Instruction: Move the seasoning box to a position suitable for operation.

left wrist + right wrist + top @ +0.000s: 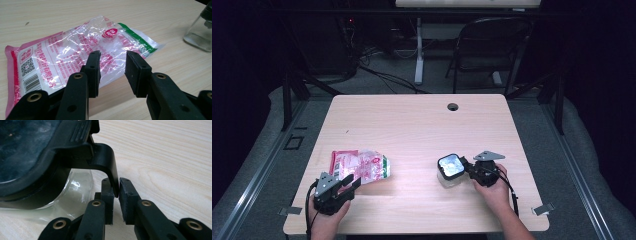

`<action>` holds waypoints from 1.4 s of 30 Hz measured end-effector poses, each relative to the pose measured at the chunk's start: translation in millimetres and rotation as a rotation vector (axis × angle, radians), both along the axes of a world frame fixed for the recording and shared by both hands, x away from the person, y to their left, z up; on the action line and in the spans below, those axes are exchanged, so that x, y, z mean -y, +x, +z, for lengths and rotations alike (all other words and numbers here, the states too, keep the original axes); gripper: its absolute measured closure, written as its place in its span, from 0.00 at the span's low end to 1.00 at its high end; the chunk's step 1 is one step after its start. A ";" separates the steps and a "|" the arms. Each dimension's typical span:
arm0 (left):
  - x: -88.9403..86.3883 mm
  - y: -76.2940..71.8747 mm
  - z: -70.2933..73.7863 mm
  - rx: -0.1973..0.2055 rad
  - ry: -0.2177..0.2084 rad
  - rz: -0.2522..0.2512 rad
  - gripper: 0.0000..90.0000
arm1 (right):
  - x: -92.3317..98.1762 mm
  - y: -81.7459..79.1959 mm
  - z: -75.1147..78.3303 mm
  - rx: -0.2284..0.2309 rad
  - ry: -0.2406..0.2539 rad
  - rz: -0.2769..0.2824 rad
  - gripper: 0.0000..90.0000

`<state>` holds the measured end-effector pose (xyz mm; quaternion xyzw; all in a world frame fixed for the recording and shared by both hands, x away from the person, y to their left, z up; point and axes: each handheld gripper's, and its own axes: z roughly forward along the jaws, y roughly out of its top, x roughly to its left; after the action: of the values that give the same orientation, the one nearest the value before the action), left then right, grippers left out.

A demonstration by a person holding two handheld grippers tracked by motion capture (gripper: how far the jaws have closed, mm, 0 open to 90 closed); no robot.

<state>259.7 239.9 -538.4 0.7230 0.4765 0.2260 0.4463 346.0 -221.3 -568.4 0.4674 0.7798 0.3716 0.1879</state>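
Right gripper (115, 192): jaws narrow, pinched on the latch (108, 160) of the jar's lid; no earlier look is needed to see the tab sits squarely between the pads.
Left gripper (112, 72): jaws half wide, empty, hanging just above the near edge of the packet (75, 50), left of the jar.
Jar (450, 171): clear glass, upright on the table (412, 120), black-rimmed lid (37, 152) on top, right gripper touching its right side.
Step in hand: by my reading, unlatching the lid; the grip on the latch is made, the lid is not yet lifted.
Next move: likely a pull of the latch up and away from the glass, with care that the light jar does not tip or slide, since nothing braces it.
Packet: flat, crinkled plastic with red and green print, well left of the jar; free to be picked up.
In the way: nothing between jar and packet.
Farther off: a cable hole (453, 106) in the table beyond the jar; a folding chair (489, 45) and a desk leg (419, 50) behind the table.
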 end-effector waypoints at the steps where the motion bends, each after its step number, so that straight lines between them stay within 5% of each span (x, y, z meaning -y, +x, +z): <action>1: 1.1 -0.3 0.1 0.000 0.004 -0.003 0.72 | -0.7 -0.9 0.3 -0.002 0.002 -0.001 0.92; 16: 20.7 -2.2 3.0 0.017 0.017 -0.067 0.71 | -18.6 -30.2 4.7 -0.015 -0.034 0.054 0.91; 29: 36.9 1.4 1.0 0.016 0.041 -0.127 0.66 | -42.6 -50.7 5.0 -0.047 -0.018 0.123 0.91; 42: 39.8 2.4 -0.3 -0.009 0.032 -0.139 0.61 | -38.9 -58.5 13.7 -0.081 0.059 0.129 0.81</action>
<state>262.1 200.2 -538.6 0.7625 0.4233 0.1987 0.4472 287.6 -182.4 -554.7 0.4361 0.8039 0.3867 0.1179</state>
